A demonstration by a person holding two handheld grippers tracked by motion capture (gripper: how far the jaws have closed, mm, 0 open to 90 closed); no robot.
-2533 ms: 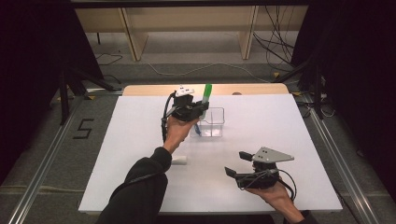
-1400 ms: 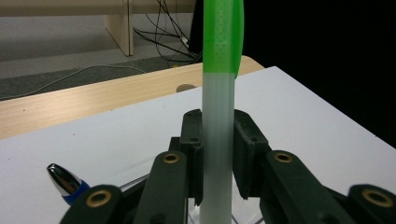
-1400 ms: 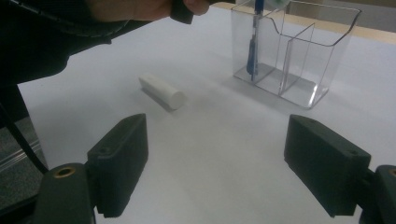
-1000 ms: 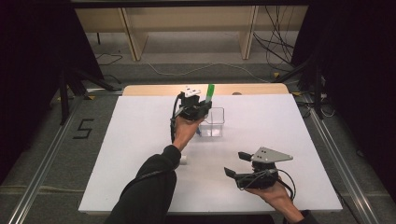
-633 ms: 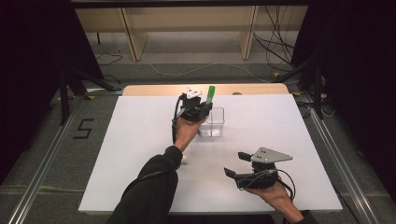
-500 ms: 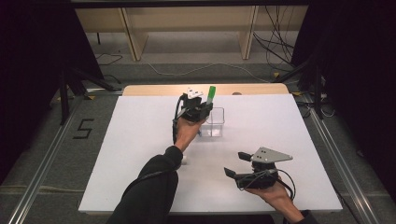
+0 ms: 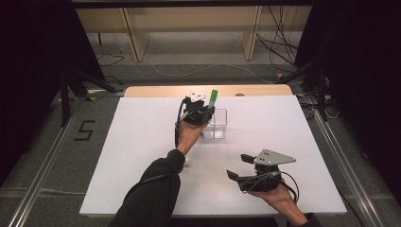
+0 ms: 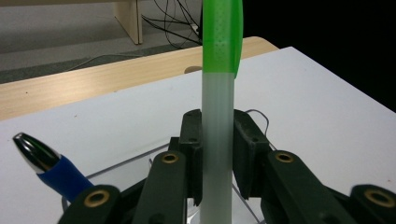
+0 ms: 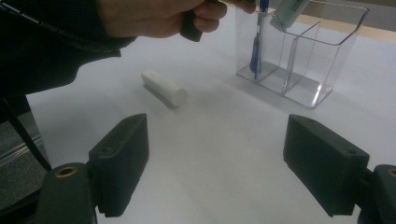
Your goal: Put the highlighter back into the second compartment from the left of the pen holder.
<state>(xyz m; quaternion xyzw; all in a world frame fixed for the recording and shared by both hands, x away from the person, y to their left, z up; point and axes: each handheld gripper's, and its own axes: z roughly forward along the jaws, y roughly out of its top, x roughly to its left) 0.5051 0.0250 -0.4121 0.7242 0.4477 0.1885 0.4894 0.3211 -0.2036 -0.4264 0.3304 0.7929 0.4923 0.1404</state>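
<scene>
My left gripper [image 7: 207, 110] hovers at the near-left rim of a clear divided organizer [image 7: 219, 126]. An upright pen with a translucent barrel and green cap [image 7: 213, 97] stands between its jaws. In the left gripper view the pads still flank the barrel [image 8: 217, 140] closely, though the jaws have just been opening. A blue pen with a silver tip [image 8: 55, 169] leans in the organizer [image 9: 308, 60]. My right gripper [image 7: 238, 166] rests open near the table's front right, nothing between its jaws [image 9: 224, 154].
A short white cylinder [image 7: 186, 162] lies on the white table [image 7: 132, 156] beside the left forearm; in the right gripper view the cylinder [image 9: 166, 87] is ahead and left. A wooden strip [image 7: 156, 91] borders the table's far edge.
The left gripper with the green-capped pen has shifted slightly right, up to the organizer's rim. Over the last second it hardly moved. The right gripper stayed put.
</scene>
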